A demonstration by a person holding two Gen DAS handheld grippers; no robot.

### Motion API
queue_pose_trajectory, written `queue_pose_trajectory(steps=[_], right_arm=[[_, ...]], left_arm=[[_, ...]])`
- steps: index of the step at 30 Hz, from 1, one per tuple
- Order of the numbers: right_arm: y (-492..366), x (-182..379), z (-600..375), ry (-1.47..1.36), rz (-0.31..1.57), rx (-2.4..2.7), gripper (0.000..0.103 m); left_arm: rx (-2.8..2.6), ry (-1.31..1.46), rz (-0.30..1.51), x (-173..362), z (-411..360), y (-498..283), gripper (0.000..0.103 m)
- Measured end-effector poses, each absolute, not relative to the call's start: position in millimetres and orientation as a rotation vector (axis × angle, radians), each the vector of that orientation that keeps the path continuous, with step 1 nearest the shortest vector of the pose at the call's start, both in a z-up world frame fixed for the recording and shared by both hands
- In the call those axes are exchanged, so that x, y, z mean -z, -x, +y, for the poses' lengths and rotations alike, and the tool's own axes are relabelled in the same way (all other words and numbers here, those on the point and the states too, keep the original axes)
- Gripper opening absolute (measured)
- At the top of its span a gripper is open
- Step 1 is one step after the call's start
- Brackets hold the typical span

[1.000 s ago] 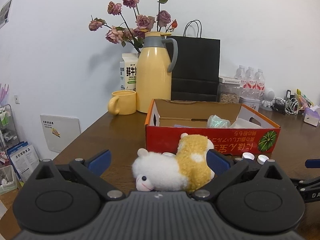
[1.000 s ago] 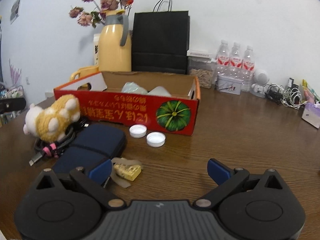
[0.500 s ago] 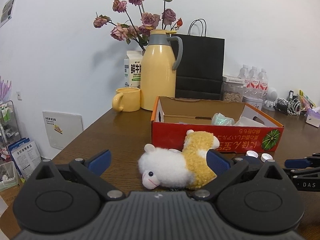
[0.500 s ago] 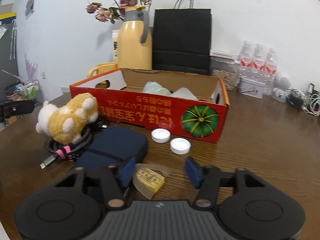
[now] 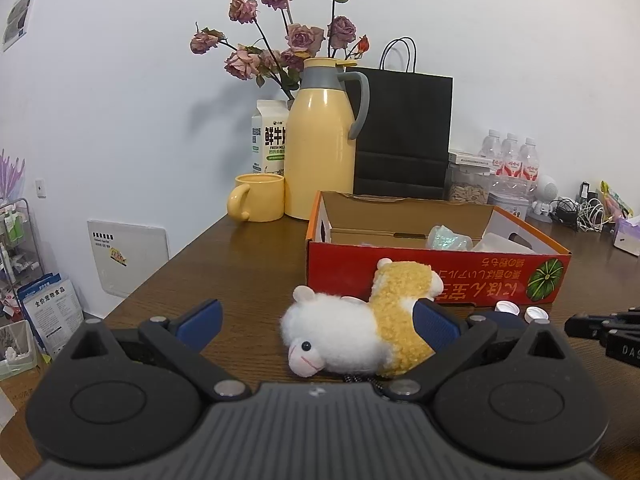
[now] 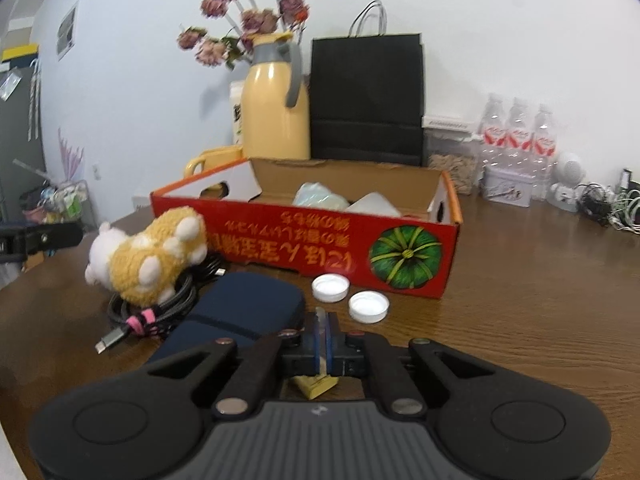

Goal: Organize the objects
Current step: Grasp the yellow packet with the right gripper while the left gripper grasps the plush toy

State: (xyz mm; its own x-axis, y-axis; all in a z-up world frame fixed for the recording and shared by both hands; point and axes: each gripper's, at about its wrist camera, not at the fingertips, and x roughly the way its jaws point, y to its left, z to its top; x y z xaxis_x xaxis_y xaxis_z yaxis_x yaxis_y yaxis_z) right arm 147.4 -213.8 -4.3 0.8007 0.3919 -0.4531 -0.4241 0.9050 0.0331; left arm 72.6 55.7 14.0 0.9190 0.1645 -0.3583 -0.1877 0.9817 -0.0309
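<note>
Right gripper (image 6: 320,330) clenched on crinkly yellow packet (image 6: 316,383); left gripper (image 5: 316,318) released around fluffy plush sheep (image 5: 352,328); glossy red cardboard box (image 5: 400,276) behind.

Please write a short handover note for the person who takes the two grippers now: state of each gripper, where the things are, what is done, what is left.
Left gripper: open, low at the plush sheep, not gripping it.
Right gripper: shut on the clear wrapper of a small yellow packet, near the table.
The box already holds two pale items.
Left outside, in front of the box: the sheep lying on a coiled cable, a navy pouch, two white caps.
To do: probably the packet goes in the box, then the rest.
</note>
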Motion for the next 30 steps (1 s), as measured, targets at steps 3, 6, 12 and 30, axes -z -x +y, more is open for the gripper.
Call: queue_pose_trajectory(steps=[3,6,12,30], right_arm=[[-143,2,-219,0.056,0.434,-0.408,0.002],[-138,0,-222,0.046,0.393,-0.381,0.002],[-131,-3,-224,0.045,0.341,-0.352,0.002],[-125,-4,-225,0.036,0.297,-0.343,0.002]], left_arm=[[-0.178,0.06,0.37,-13,54,-75,0.103],[-0.172,0.053,0.375,-12,52,-78,0.103],[-0.12,-0.004,0.378,-17,39,-91,0.103],[-0.054,-0.102,0.561,2,16,-165,0.098]])
